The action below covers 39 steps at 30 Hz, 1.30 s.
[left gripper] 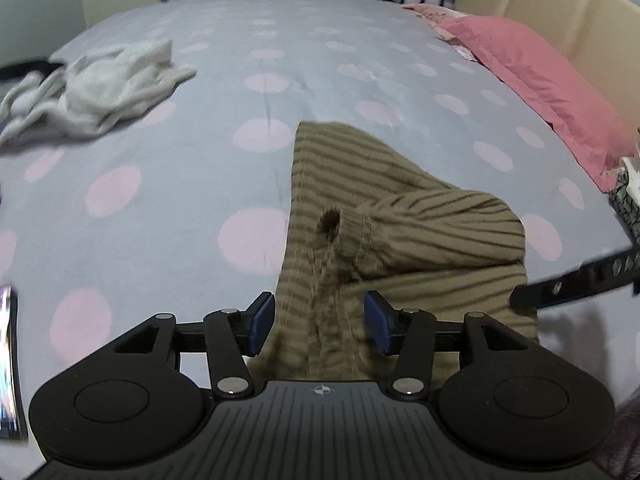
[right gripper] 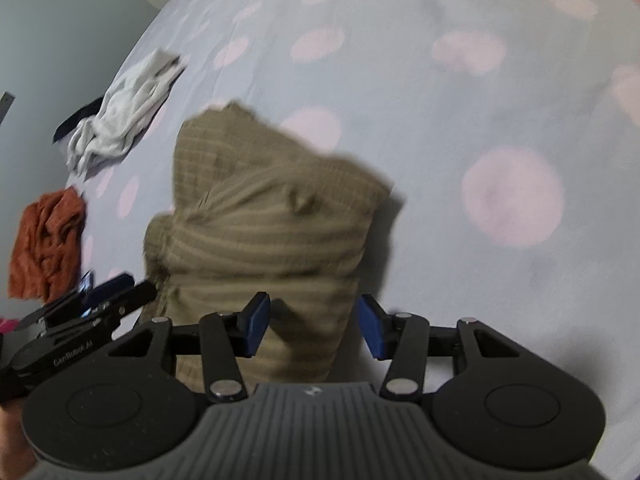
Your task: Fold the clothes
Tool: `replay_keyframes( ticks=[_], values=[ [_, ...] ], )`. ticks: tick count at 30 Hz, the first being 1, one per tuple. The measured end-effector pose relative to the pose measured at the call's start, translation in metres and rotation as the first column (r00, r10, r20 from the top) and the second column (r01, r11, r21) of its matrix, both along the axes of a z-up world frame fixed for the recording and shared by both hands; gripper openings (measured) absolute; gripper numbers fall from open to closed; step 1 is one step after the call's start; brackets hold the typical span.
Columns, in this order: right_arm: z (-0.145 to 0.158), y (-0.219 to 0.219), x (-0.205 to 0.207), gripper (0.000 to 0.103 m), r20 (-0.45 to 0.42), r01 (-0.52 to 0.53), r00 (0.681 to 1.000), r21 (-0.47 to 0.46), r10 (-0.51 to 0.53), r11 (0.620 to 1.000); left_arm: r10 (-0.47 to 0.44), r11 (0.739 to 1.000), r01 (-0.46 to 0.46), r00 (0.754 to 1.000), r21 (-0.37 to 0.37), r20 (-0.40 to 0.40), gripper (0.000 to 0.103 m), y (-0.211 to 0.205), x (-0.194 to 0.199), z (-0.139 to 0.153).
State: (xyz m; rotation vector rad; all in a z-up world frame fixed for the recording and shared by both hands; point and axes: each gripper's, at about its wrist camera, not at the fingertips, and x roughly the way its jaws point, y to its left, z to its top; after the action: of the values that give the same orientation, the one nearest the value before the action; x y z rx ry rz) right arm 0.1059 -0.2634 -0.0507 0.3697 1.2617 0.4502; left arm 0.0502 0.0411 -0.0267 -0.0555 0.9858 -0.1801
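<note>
An olive-brown striped garment [left gripper: 400,232] lies partly folded on the bed, one sleeve doubled across its body. My left gripper [left gripper: 320,324] hovers over its near edge, open, with the cloth running under the gap between the blue pads and neither pad pressing on it. In the right wrist view the same garment [right gripper: 272,208] forms a bunched heap. My right gripper [right gripper: 314,330] stands open above its near end, the right pad clear of the fabric. The left gripper [right gripper: 100,300] shows at the heap's left side, and the right gripper's finger [left gripper: 580,276] shows at the garment's right edge.
The bed has a lilac sheet with pink dots [left gripper: 180,200]. A crumpled pale grey garment [left gripper: 92,88] lies far left, with a rust-orange one [right gripper: 44,240] and a dark item [right gripper: 76,118] near it. A pink pillow [left gripper: 536,80] rests against the cream headboard [left gripper: 580,32].
</note>
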Motion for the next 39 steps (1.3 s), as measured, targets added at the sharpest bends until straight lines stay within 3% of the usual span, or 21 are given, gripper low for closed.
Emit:
replay_keyframes(
  ticks=[4, 7, 9, 13, 21, 25, 30, 31, 34, 37, 39],
  values=[
    [-0.014, 0.004, -0.016, 0.053, -0.06, -0.047, 0.997, 0.024, 0.049, 0.999, 0.089, 0.991, -0.098, 0.992, -0.095, -0.089, 0.048, 0.016, -0.017, -0.009],
    [-0.024, 0.005, -0.025, 0.053, -0.097, -0.053, 0.994, 0.042, 0.057, 0.998, 0.189, 0.974, -0.203, 0.973, -0.102, -0.133, 0.048, 0.027, -0.028, -0.018],
    [-0.029, 0.005, -0.03, 0.053, -0.12, -0.048, 0.991, 0.056, 0.054, 0.997, 0.24, 0.954, -0.265, 0.956, -0.141, -0.17, 0.048, 0.036, -0.033, -0.024],
    [-0.035, 0.007, -0.036, 0.053, -0.129, -0.039, 0.99, 0.076, 0.049, 0.996, 0.285, 0.894, -0.344, 0.931, -0.287, -0.229, 0.048, 0.049, -0.039, -0.032],
    [-0.033, 0.015, -0.033, 0.053, -0.11, -0.04, 0.993, 0.049, 0.045, 0.998, 0.334, 0.822, -0.409, 0.91, -0.395, -0.248, 0.055, 0.047, -0.036, -0.043],
    [-0.033, 0.017, -0.033, 0.053, -0.102, -0.033, 0.994, 0.039, 0.036, 0.999, 0.359, 0.822, -0.446, 0.889, -0.354, -0.285, 0.055, 0.039, -0.031, -0.056],
    [-0.033, 0.02, -0.033, 0.052, -0.097, -0.034, 0.995, 0.051, 0.039, 0.998, 0.37, 0.814, -0.462, 0.88, -0.353, -0.298, 0.055, 0.037, -0.024, -0.059],
    [-0.033, 0.021, -0.032, 0.046, -0.099, -0.033, 0.994, 0.06, 0.039, 0.998, 0.364, 0.816, -0.455, 0.883, -0.356, -0.294, 0.052, 0.036, -0.022, -0.06],
    [-0.032, 0.02, -0.031, 0.03, -0.106, -0.026, 0.994, 0.089, 0.035, 0.996, 0.33, 0.826, -0.42, 0.901, -0.377, -0.282, 0.021, 0.036, -0.015, -0.063],
    [-0.027, 0.02, -0.031, 0.02, -0.113, -0.014, 0.993, 0.135, 0.029, 0.991, 0.307, 0.834, -0.392, 0.914, -0.388, -0.264, 0.014, 0.036, -0.011, -0.058],
    [-0.022, 0.02, -0.031, 0.018, -0.113, -0.01, 0.993, 0.165, 0.029, 0.986, 0.294, 0.857, -0.36, 0.929, -0.369, -0.225, 0.012, 0.036, -0.011, -0.047]
  ],
)
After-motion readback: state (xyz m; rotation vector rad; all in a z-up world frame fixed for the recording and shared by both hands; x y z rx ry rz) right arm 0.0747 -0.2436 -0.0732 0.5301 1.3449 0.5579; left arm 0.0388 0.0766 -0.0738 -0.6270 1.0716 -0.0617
